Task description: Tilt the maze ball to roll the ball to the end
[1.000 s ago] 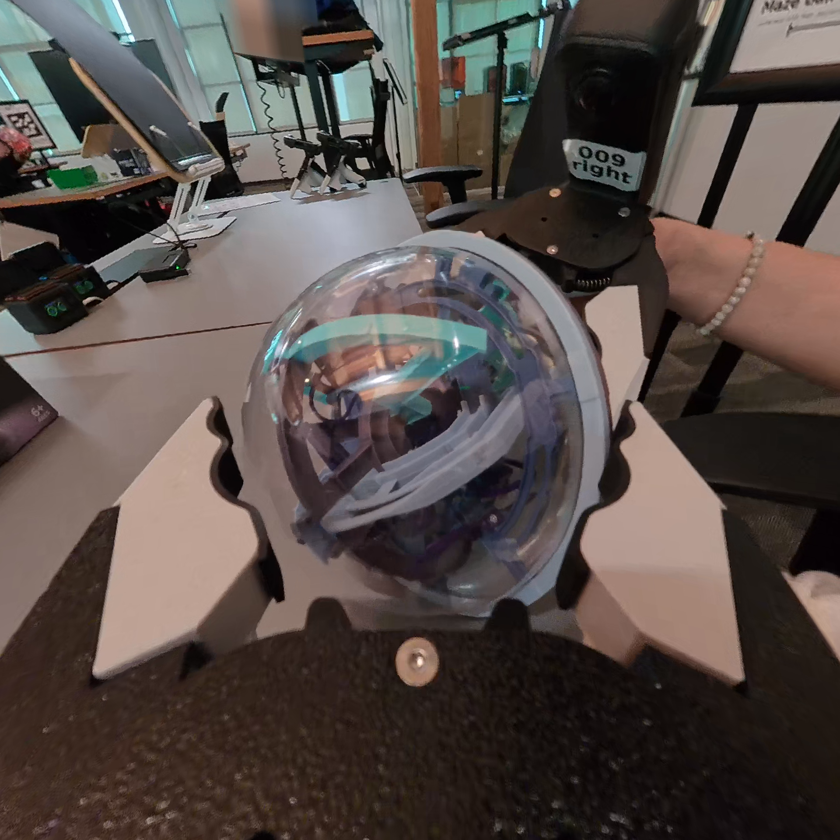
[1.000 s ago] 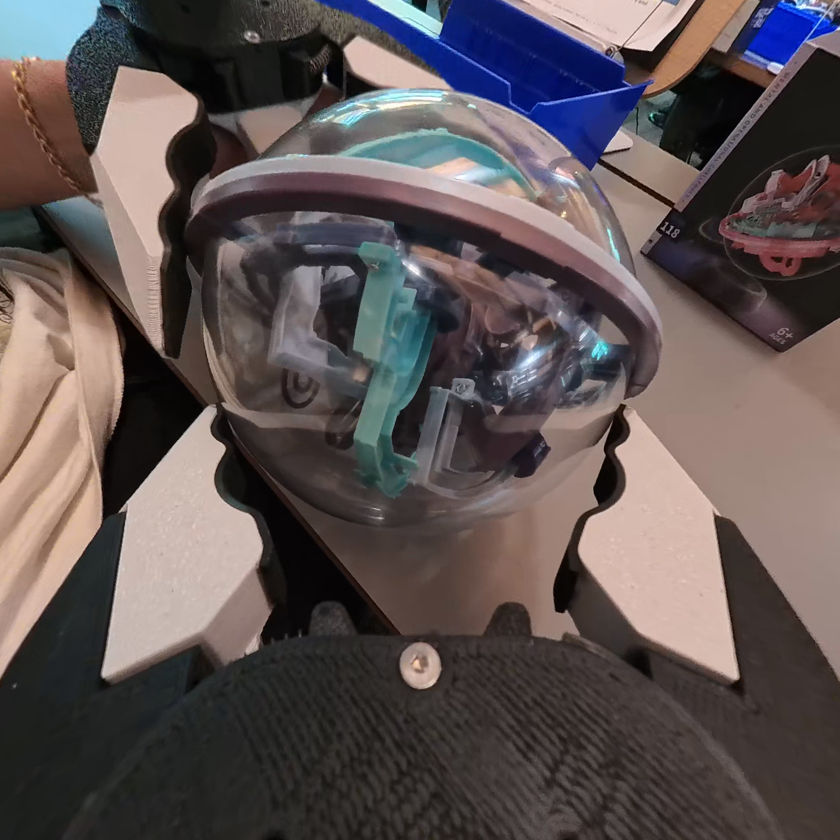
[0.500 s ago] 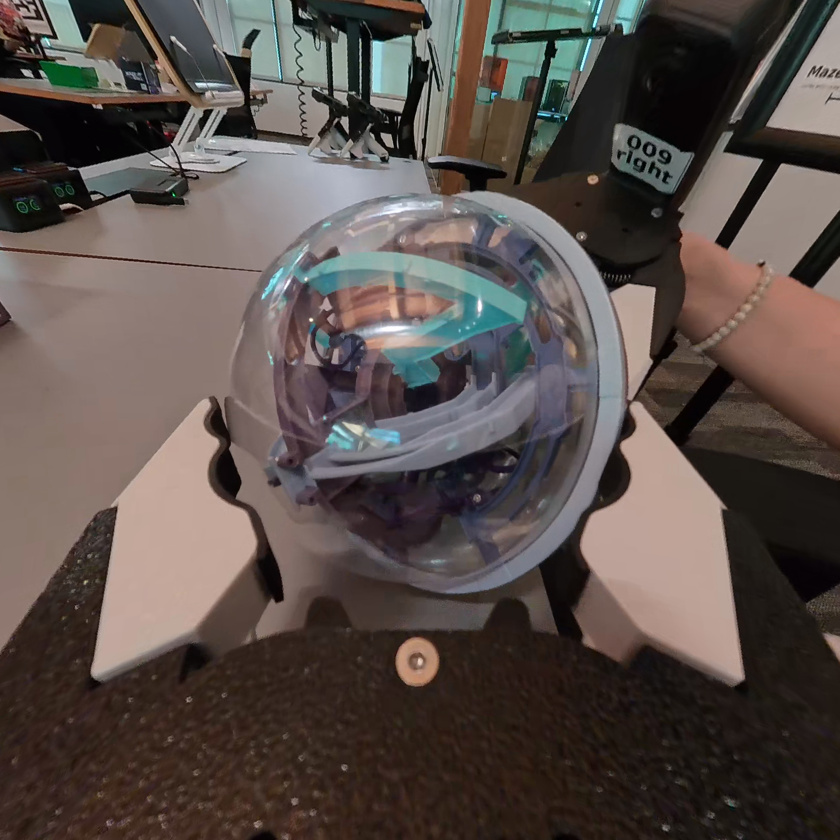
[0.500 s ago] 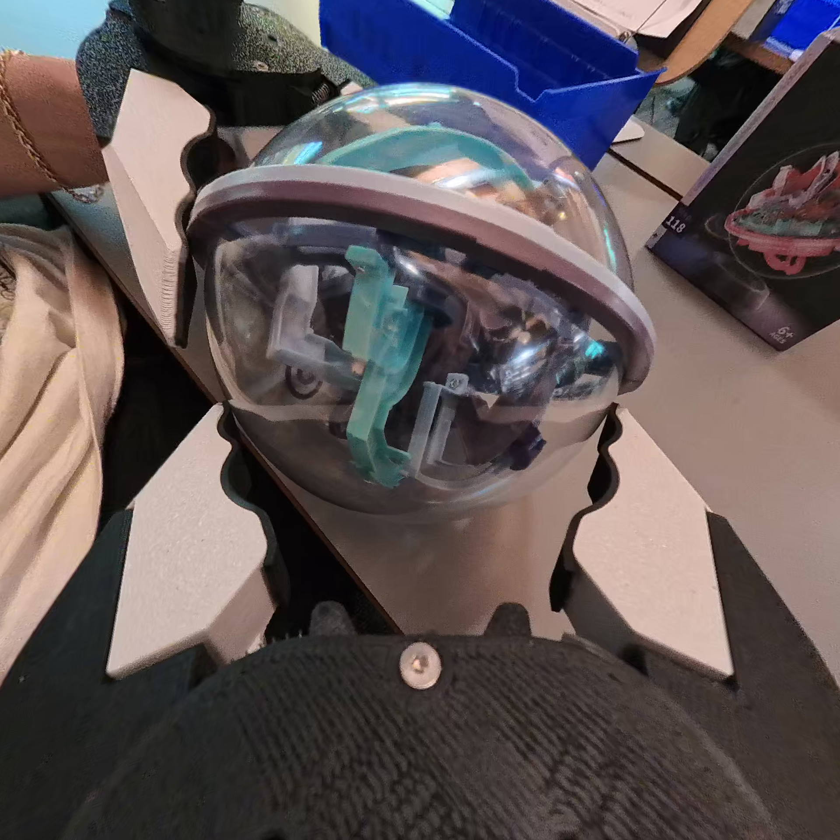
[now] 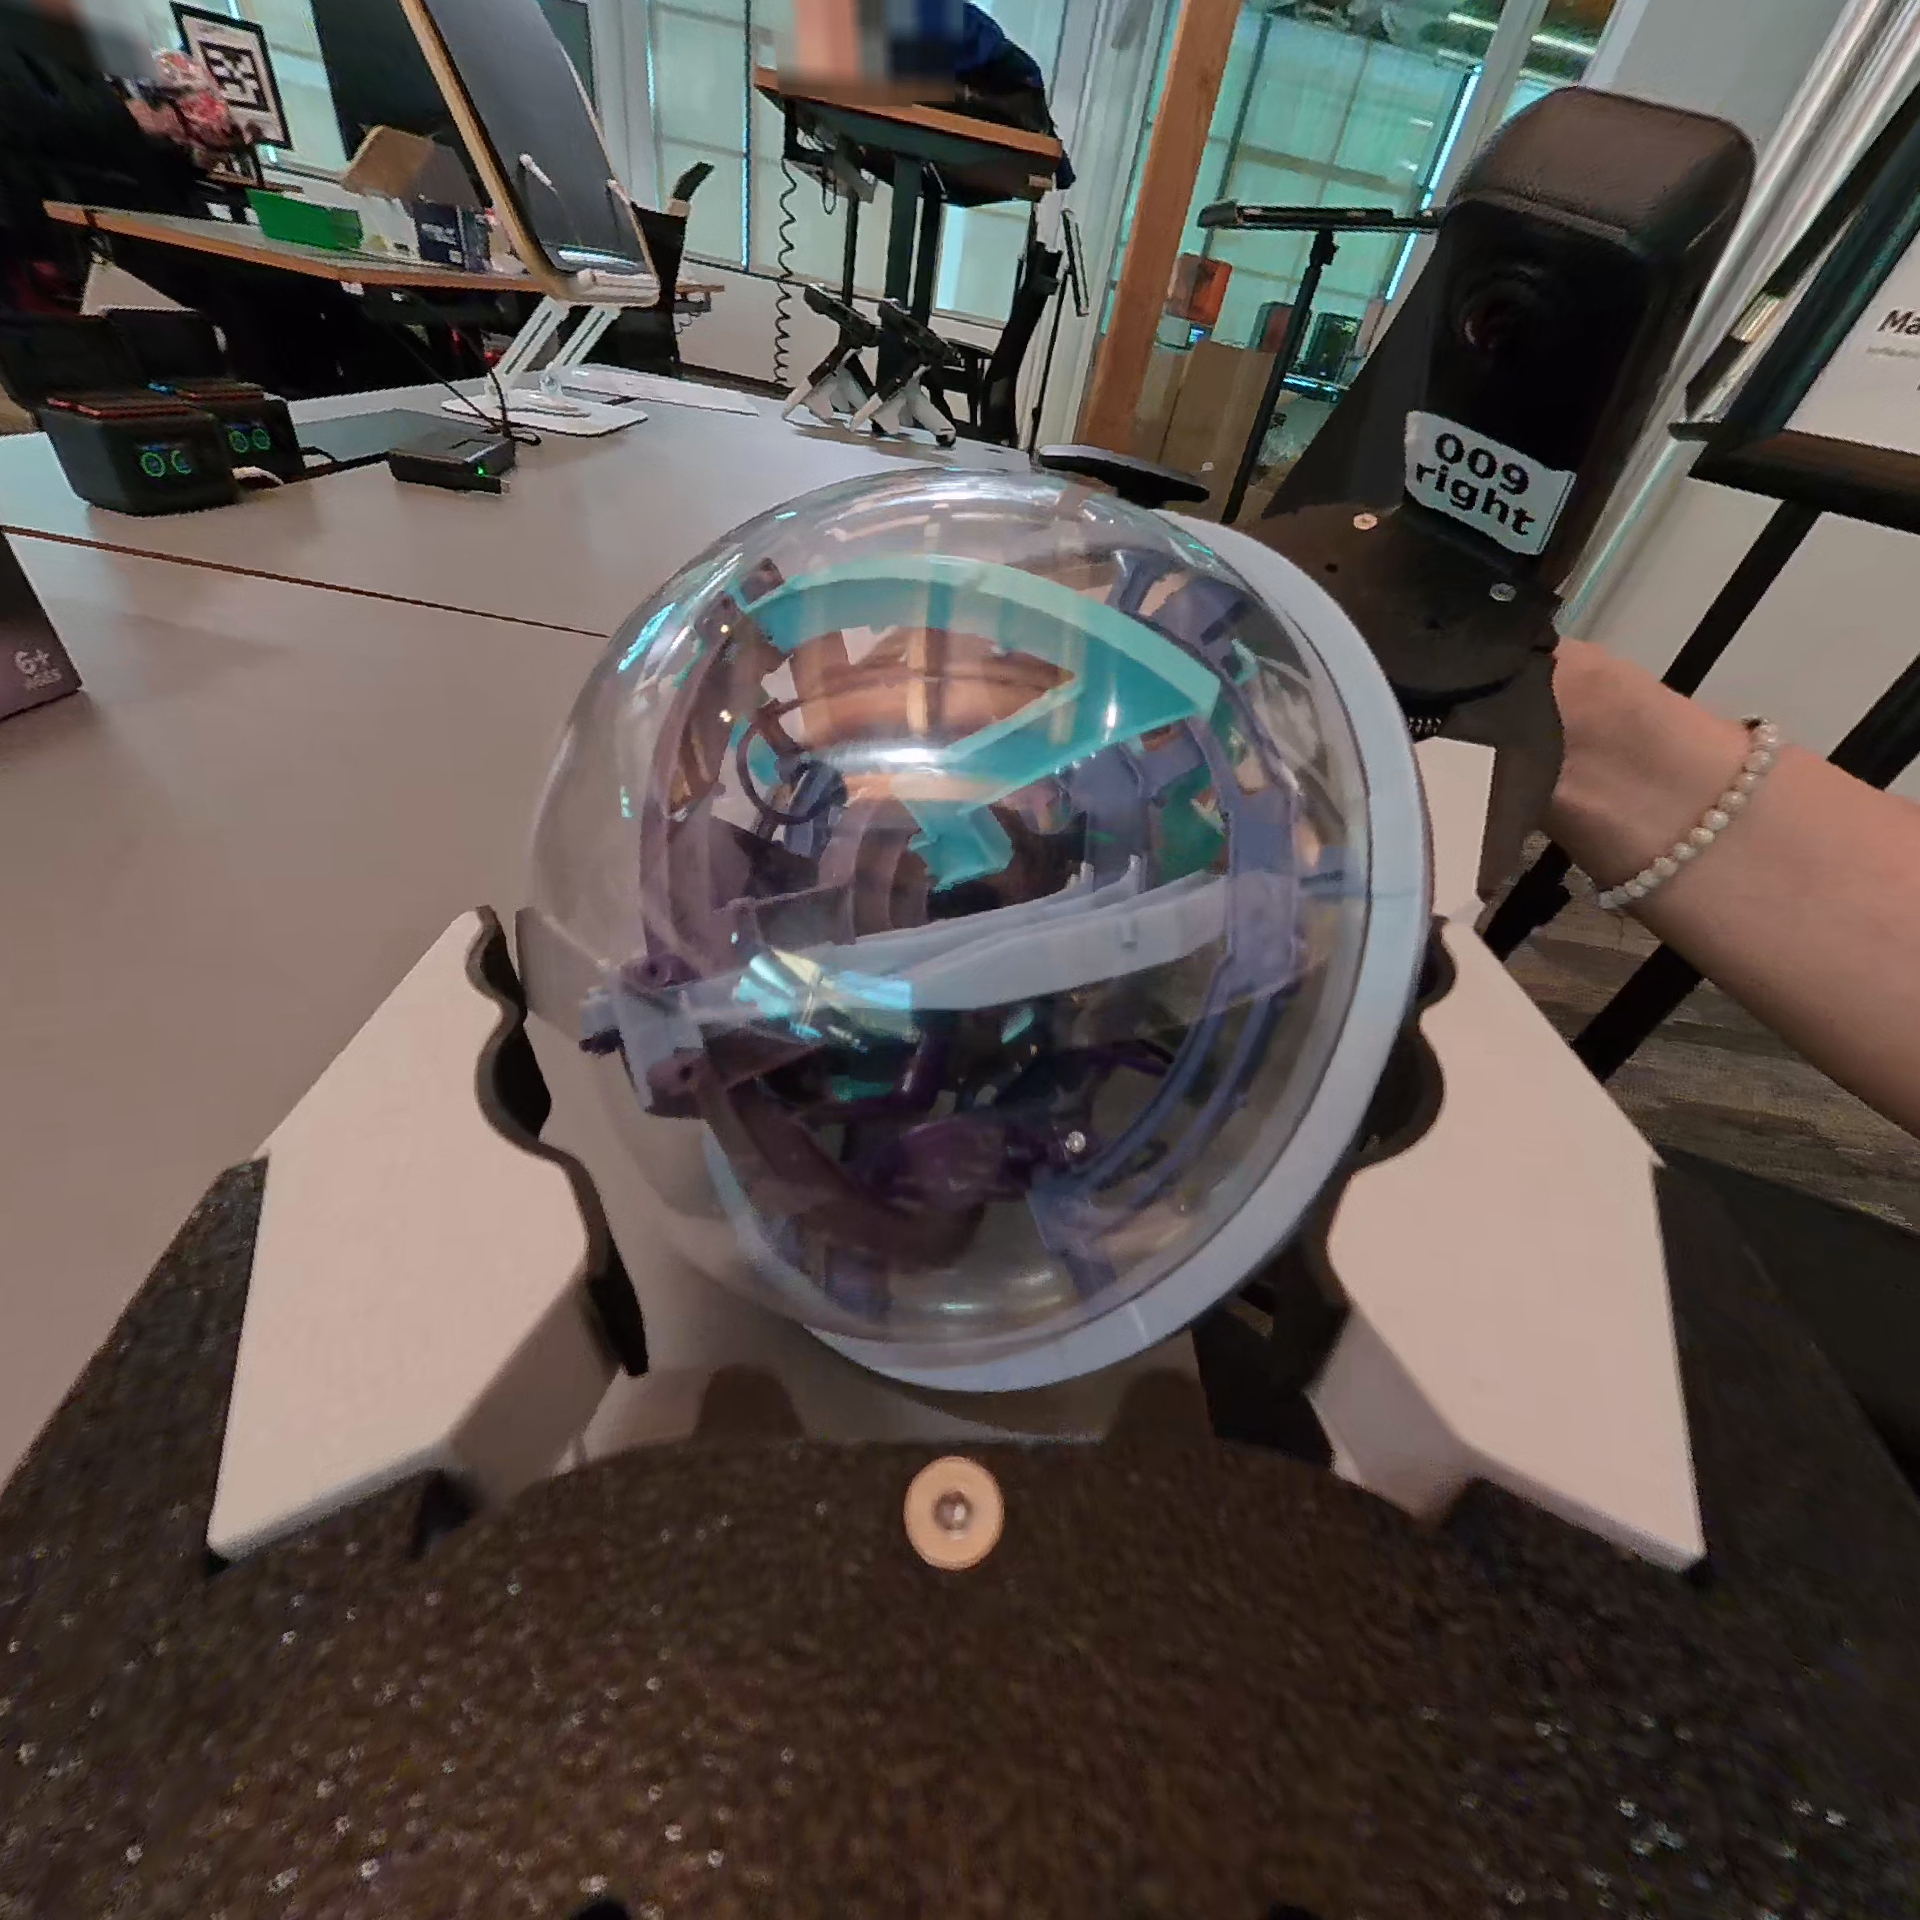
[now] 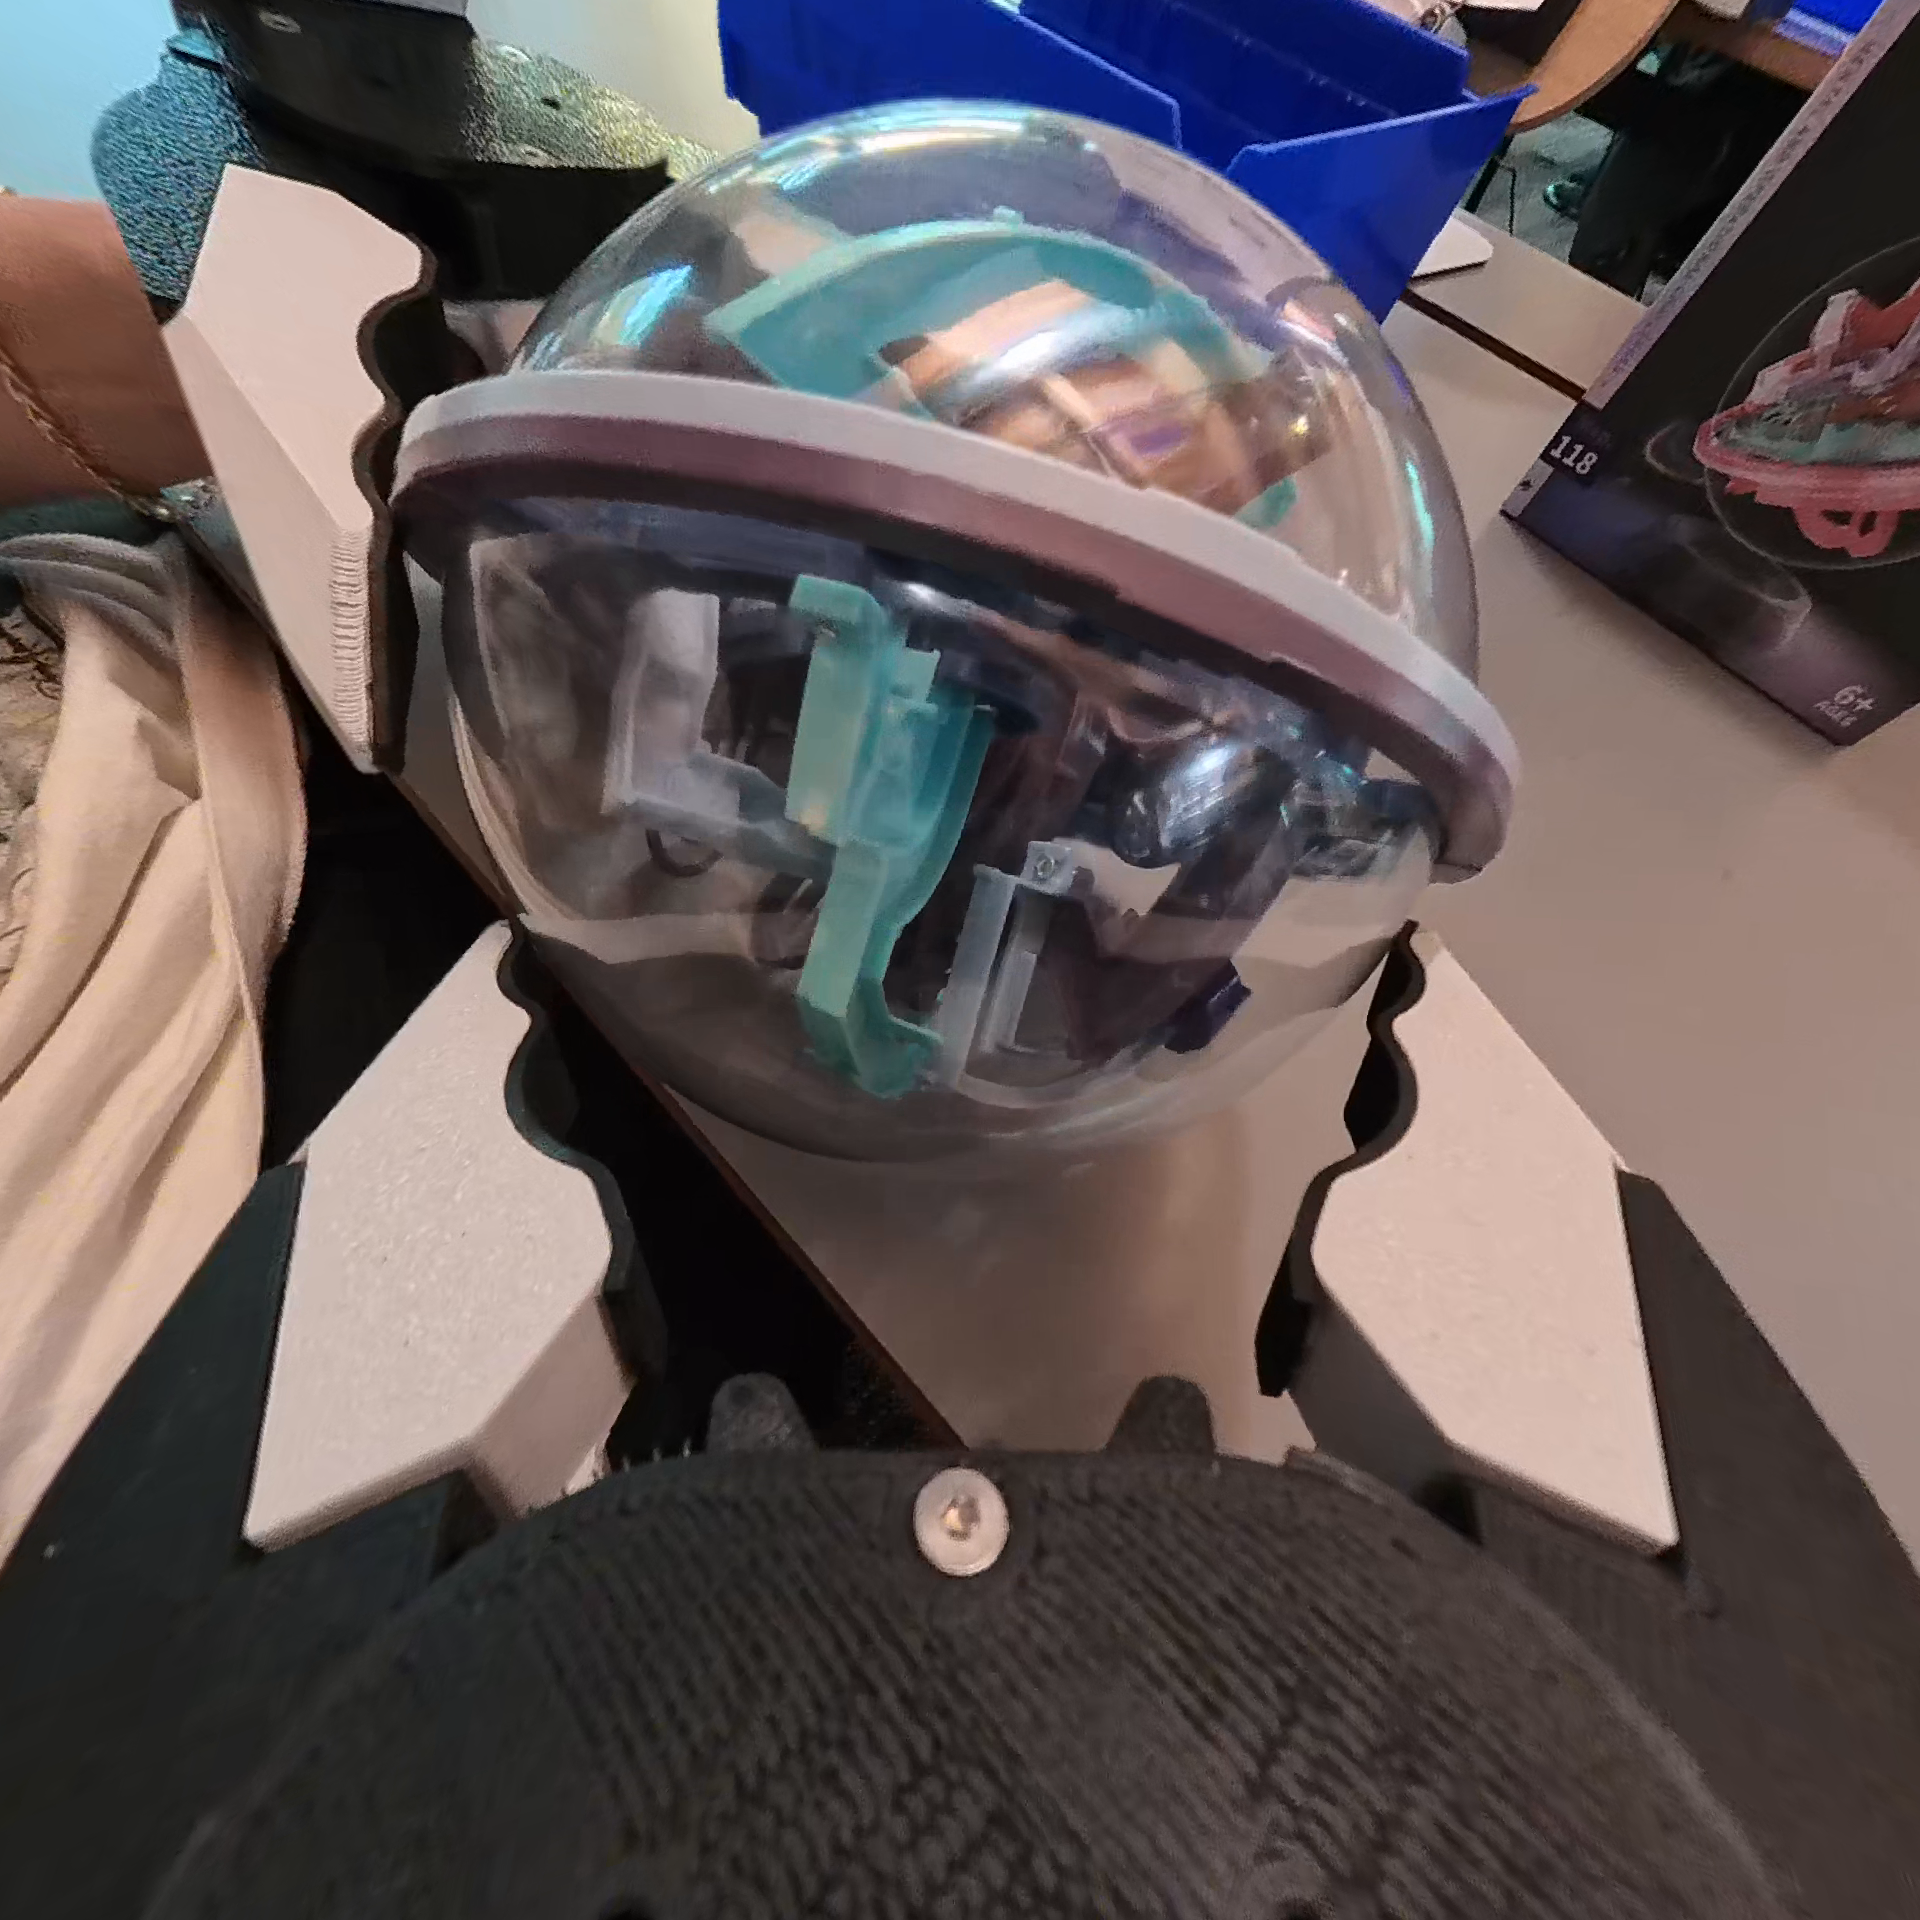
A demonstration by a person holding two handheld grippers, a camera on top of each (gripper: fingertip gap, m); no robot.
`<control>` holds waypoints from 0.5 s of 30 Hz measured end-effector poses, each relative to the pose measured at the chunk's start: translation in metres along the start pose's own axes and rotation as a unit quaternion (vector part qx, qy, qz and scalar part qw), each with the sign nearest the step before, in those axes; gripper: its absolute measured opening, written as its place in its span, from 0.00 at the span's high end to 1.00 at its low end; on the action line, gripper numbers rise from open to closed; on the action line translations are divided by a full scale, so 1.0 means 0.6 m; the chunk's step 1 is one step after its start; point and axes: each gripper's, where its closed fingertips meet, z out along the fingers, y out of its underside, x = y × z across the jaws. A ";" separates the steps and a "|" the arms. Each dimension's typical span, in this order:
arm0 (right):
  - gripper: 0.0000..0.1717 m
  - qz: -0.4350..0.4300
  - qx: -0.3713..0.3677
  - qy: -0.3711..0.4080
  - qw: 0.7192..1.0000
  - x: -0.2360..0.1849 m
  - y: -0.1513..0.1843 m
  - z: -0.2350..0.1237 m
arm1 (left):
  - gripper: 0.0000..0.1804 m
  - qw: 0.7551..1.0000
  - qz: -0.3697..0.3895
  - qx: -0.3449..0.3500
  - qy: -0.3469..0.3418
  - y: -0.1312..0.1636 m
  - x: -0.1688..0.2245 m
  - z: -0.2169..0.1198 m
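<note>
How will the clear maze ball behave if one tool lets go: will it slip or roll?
Likely slippery: the maze ball has a smooth, glossy shell. It is round, so it would probably roll across the table. The raised grey ring may give the pads some purchase.

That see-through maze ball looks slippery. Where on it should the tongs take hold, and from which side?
Best on opposite sides of the maze ball, across its widest part near the grey band. The smooth round shell narrows away from there, so pads would likely slide off. Both tongs' notched fingers cup it that way.
</note>
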 end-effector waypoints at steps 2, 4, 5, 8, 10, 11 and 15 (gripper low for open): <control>0.12 -0.003 -0.001 0.004 1.000 0.000 0.002 0.000 | 0.13 1.000 -0.008 -0.005 -0.008 0.004 0.001 0.000; 0.12 -0.004 -0.001 0.006 1.000 0.001 0.003 0.000 | 0.13 1.000 -0.016 -0.007 -0.013 0.006 0.001 0.001; 0.12 -0.005 0.001 0.006 1.000 0.001 0.003 0.001 | 0.13 1.000 -0.019 -0.008 -0.015 0.006 0.001 0.001; 0.12 -0.006 0.010 0.003 1.000 0.001 0.001 0.003 | 0.13 1.000 -0.025 -0.008 -0.016 0.007 -0.001 -0.001; 0.12 -0.001 0.010 -0.001 1.000 -0.002 0.000 0.008 | 0.13 0.999 -0.025 -0.004 -0.019 0.004 -0.003 -0.005; 0.13 -0.004 0.005 -0.003 1.000 -0.003 0.002 0.010 | 0.13 1.000 -0.022 -0.004 -0.020 0.003 -0.004 -0.008; 0.14 -0.016 -0.009 -0.009 1.000 -0.011 0.003 0.019 | 0.13 0.999 -0.002 -0.016 -0.031 0.004 -0.005 -0.022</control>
